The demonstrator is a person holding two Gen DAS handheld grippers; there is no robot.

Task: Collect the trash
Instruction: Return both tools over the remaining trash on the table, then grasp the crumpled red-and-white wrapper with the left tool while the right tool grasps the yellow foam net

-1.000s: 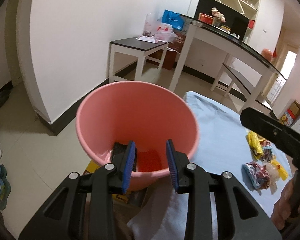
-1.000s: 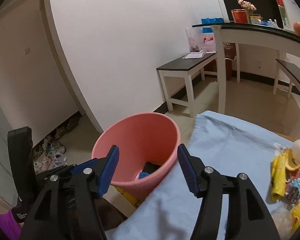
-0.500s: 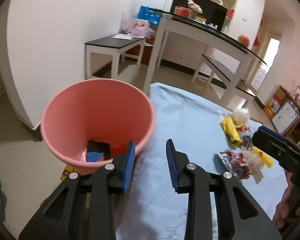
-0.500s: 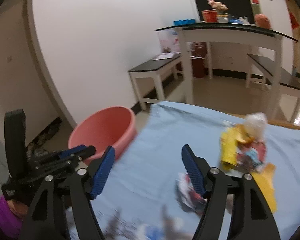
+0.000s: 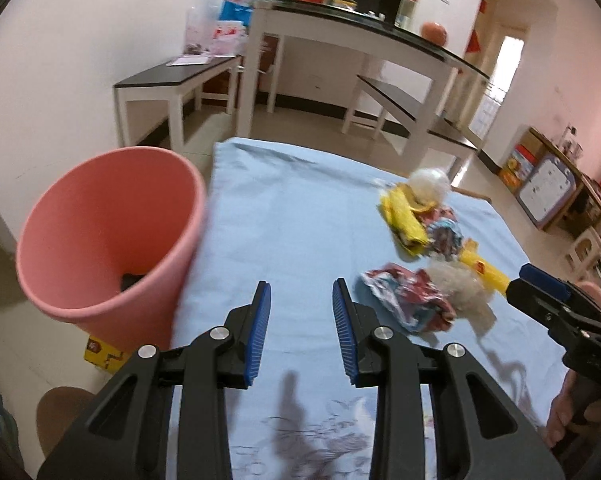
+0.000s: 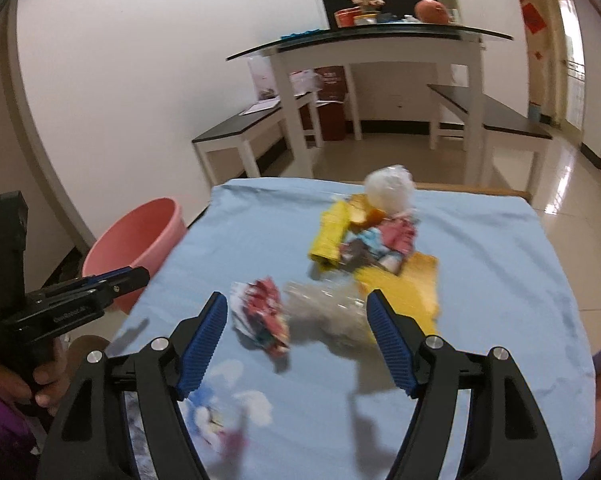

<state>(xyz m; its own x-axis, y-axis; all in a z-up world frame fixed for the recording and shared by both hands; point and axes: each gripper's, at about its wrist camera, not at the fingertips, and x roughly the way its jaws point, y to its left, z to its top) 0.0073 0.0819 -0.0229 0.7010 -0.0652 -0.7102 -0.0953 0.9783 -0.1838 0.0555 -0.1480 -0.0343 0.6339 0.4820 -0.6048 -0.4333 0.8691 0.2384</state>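
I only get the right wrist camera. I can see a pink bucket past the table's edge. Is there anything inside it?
Observer: Yes. The left wrist view looks into the pink bucket, and a dark item lies at its bottom.
Operator: Is the other gripper carrying something?
Observer: No. The left gripper is open, with only the blue cloth showing between its pads.
Operator: Is there anything on the floor there?
Observer: A yellow box lies by the bucket's base.

The left gripper [image 5: 300, 300] hangs open over the blue cloth [image 5: 292, 216]. A pink bucket [image 5: 104, 236] stands left; crumpled wrappers [image 5: 408, 300] lie right.
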